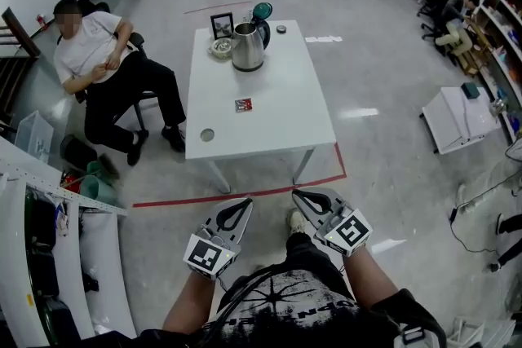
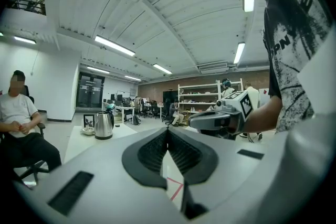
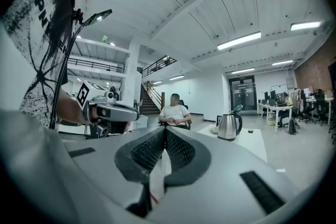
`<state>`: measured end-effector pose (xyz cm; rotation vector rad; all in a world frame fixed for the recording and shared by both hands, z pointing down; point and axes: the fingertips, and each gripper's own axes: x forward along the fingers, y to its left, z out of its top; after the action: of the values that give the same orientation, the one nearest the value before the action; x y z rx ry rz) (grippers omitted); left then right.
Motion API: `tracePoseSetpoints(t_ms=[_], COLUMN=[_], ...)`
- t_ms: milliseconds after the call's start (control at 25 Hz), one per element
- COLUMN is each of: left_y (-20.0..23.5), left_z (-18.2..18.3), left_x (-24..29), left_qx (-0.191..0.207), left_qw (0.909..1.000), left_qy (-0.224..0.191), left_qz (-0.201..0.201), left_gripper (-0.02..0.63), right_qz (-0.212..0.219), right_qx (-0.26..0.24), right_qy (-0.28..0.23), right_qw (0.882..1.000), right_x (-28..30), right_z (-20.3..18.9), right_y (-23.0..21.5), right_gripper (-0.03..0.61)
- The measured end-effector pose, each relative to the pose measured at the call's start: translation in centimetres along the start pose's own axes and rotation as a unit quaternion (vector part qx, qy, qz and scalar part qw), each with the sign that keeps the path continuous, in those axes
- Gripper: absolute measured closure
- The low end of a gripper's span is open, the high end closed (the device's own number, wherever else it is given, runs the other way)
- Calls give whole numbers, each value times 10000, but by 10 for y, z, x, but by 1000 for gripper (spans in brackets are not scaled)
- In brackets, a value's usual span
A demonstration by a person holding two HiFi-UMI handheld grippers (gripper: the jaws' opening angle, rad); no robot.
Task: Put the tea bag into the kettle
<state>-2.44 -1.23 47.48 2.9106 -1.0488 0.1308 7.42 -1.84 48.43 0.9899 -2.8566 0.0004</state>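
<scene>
**Both grippers closed and empty, short of the table**

We stand back from the white table (image 1: 273,134), on the near side of the red tape line (image 1: 245,196) on the floor (image 1: 391,175); both grippers are held out in front of us at about the same height, over the floor and not over the tabletop.

The left gripper (image 1: 246,203) has its jaws together, tips meeting, with nothing between them (its own view shows only floor through the slot lower down); the right gripper (image 1: 298,193) is likewise closed on nothing, its ribbed pads meeting at the tip. The two sit side by side, near each other but not touching.

The tea bag (image 1: 243,104), a small red packet, lies flat near the middle of the table, untouched and well apart from both grippers. The kettle (image 1: 249,46) stands upright toward the far end, well apart from the tea bag, its teal lid tipped up; just beside it on the left sits a small bowl (image 1: 220,48), with a picture frame (image 1: 222,25) behind that.

A seated person (image 1: 98,65) is on a chair left of the table; a round disc (image 1: 207,134) lies near the table's near left corner.
</scene>
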Motion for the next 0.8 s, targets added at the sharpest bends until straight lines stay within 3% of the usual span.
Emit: tracePoseSetpoints(t_ms=[360,600,800], left_y=[41,54,70], left_z=[13,37,29], left_x=[89,145,170], left_qx=[-73,22,-35], left_qw=[9990,9979,9947], left_qy=[89,-25,201], left_qz=[438,644,1004], left_gripper=[606,606,606], right_qz=[745,1085,1380], right_qx=[-422,-375,-444], right_qy=[-19,-143,-59], right_qw=[9963,9933,9894], right_x=[34,46,55], right_z=[13,18,11], right_y=[-91,-146,-178], right_gripper=[568,568,568])
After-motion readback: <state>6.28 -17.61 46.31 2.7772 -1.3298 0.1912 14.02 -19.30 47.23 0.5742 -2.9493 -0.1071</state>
